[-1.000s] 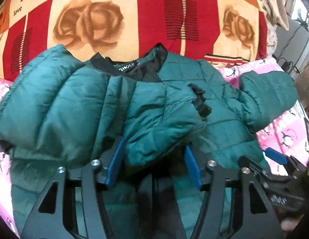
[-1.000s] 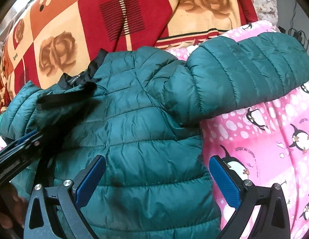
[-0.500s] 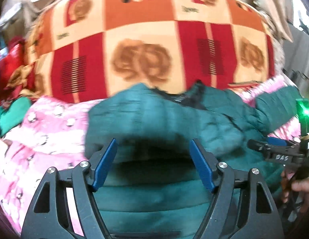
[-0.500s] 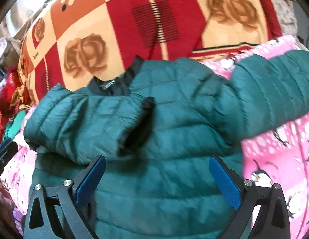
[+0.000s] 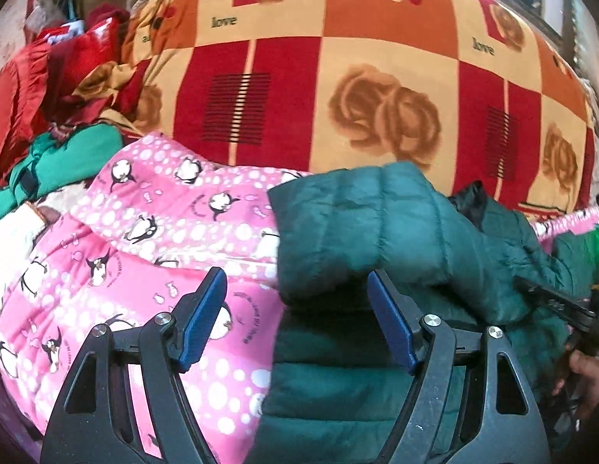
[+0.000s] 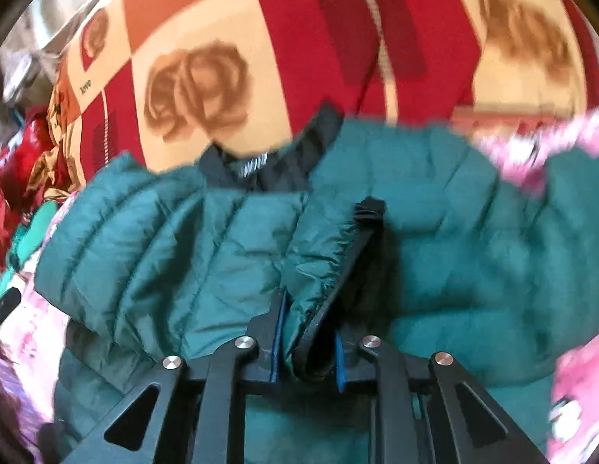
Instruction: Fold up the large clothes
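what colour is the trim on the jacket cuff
Black cuff trim on the dark green jacket, clearest in the right wrist view.

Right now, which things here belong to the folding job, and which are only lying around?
For the job:
- green jacket
- its sleeve cuff, clamped in the right gripper
- left gripper, open, nothing between the pads

Just lying about:
- pink penguin quilt
- rose blanket
- red clothes
- light green cloth
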`<state>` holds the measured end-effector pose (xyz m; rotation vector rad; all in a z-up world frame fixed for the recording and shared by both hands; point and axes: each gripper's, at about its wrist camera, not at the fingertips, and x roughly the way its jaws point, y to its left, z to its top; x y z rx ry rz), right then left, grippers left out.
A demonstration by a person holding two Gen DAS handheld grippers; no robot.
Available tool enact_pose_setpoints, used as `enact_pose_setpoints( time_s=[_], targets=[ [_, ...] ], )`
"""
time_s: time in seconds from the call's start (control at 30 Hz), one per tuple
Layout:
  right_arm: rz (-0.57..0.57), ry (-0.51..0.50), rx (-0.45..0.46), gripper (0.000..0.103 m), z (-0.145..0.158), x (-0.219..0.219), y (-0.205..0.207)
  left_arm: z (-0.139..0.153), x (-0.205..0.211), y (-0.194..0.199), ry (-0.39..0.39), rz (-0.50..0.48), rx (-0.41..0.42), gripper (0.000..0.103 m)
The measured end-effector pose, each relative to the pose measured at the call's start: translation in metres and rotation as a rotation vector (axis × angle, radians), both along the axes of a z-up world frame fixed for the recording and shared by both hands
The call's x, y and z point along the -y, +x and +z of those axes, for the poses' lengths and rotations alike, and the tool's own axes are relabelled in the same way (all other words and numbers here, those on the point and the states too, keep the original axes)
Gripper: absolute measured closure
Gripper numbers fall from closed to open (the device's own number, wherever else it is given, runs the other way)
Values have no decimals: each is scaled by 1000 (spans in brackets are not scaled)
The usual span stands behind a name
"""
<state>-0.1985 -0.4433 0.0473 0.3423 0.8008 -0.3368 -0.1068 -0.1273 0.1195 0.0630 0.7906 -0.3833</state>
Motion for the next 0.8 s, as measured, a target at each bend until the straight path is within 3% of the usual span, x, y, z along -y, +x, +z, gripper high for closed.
enact_pose_setpoints(
  time_s=[0.17, 0.3, 0.37, 0.47, 0.5, 0.57, 0.67, 0.8],
  targets=[
    [-70, -115, -11, 86, 17, 29, -3, -7, -1, 14, -17, 21, -27, 27],
    [-113, -182, -67, 86, 5, 44, 2, -17, 9, 15, -1, 10, -44, 27],
    [-118, -175, -114, 86, -12, 52, 8, -22, 16, 17, 21, 4, -48, 27],
    [-119, -105, -112, 86, -26, 61, 8, -29, 25, 21, 29, 3, -71, 27],
    [-128, -92, -107, 84, -24, 64, 6, -28, 26, 23, 16, 1, -76, 27],
    [-170, -92, -90, 53, -15, 66, 0, -26, 29, 26, 0, 6, -73, 27],
    [-169, -75, -11, 50, 7, 61, -11, -22, 38, 33, -27, 5, -71, 27],
    [-14, -25, 37, 49, 27, 33, 9, -26, 63, 46, -34, -8, -84, 27]
  ],
)
